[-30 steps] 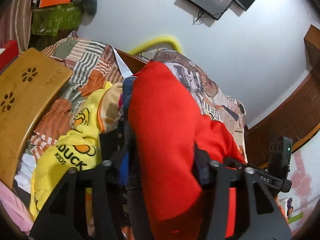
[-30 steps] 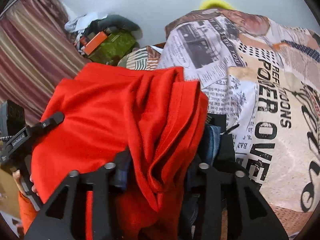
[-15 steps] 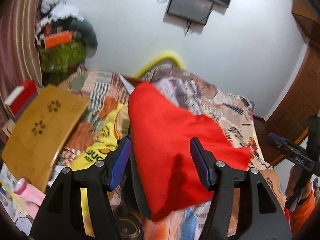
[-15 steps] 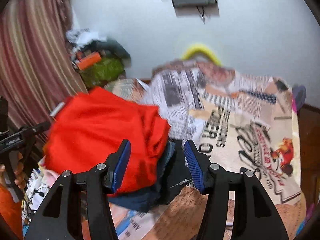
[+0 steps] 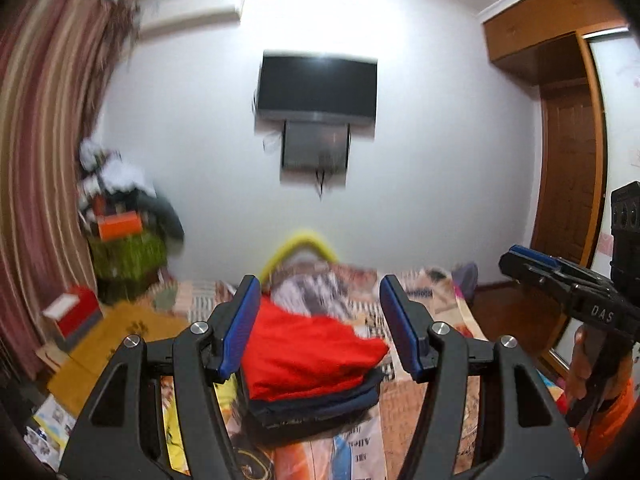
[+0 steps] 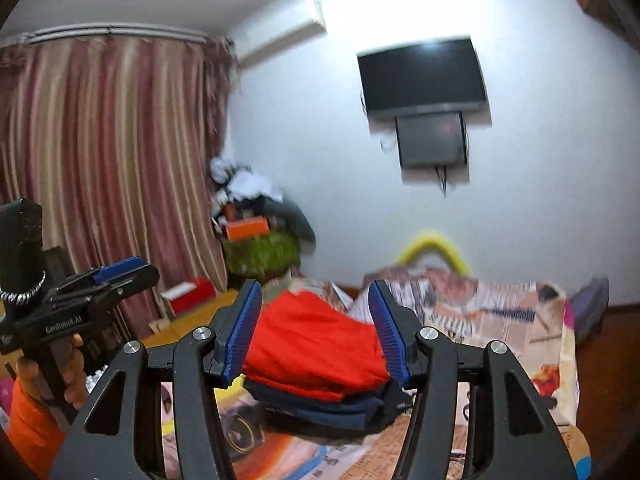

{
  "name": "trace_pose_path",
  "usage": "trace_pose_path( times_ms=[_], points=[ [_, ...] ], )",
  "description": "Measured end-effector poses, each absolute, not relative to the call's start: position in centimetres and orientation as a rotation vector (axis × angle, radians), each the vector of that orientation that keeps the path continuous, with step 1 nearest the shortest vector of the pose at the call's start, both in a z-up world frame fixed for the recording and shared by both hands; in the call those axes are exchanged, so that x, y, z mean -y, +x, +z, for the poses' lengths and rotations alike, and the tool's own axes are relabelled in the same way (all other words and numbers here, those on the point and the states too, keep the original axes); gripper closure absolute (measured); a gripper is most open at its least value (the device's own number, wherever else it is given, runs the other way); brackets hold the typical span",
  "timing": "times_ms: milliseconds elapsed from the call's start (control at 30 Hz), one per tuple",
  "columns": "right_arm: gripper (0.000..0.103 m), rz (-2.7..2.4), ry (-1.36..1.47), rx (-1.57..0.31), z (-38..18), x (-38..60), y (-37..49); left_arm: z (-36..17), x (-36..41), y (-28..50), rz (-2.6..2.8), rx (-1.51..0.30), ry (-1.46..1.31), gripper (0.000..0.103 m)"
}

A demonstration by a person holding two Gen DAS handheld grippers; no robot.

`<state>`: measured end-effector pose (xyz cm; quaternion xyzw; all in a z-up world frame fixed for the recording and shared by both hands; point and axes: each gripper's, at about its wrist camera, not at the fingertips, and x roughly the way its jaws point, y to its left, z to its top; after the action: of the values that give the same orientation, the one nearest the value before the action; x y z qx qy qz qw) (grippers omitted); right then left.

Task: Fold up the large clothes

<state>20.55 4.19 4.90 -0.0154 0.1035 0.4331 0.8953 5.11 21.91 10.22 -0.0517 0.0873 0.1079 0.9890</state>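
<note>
A folded red garment [image 5: 308, 356] lies on top of a stack of folded dark blue clothes [image 5: 320, 404] on the bed; it also shows in the right wrist view [image 6: 316, 348] over the dark clothes [image 6: 340, 408]. My left gripper [image 5: 320, 320] is open and empty, raised well back from the stack. My right gripper [image 6: 316, 328] is open and empty too, also raised and back from it. Each gripper appears in the other's view, the right one [image 5: 560, 280] and the left one [image 6: 100, 284], both held in a hand.
The bed carries a newspaper-print cover [image 6: 500, 312]. A yellow garment [image 5: 176, 432] lies left of the stack. A wooden board [image 5: 108, 344] and a red box [image 5: 74, 312] sit at the left. A cluttered pile [image 6: 260, 236] stands by the striped curtain [image 6: 112, 168]. A TV [image 5: 318, 86] hangs on the wall.
Both grippers let go of the red garment, opened, and pulled up and back from the bed. The red garment now rests folded on the dark stack.
</note>
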Motion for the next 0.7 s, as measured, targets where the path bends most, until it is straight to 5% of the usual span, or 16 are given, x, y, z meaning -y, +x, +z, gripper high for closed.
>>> trace_pose_path(
  times_ms=[167,300,567,700],
  points=[
    [0.051,0.883,-0.049,-0.12,5.1,-3.3,15.9,10.6,-17.4,0.1,0.279,-0.047,-0.049,0.041],
    [0.05,0.868,-0.041,-0.112,4.4,-2.9,15.2,9.6,-15.5,-1.7,0.321,-0.011,-0.035,0.029],
    [0.008,0.76,-0.022,-0.129,3.4,-1.8,14.7,7.9,-14.6,-3.2,0.384,-0.015,-0.087,0.004],
    [0.0,0.728,-0.021,-0.149,3.2,-1.4,14.8,7.4,-14.5,-3.1,0.381,-0.039,-0.101,0.002]
  ],
)
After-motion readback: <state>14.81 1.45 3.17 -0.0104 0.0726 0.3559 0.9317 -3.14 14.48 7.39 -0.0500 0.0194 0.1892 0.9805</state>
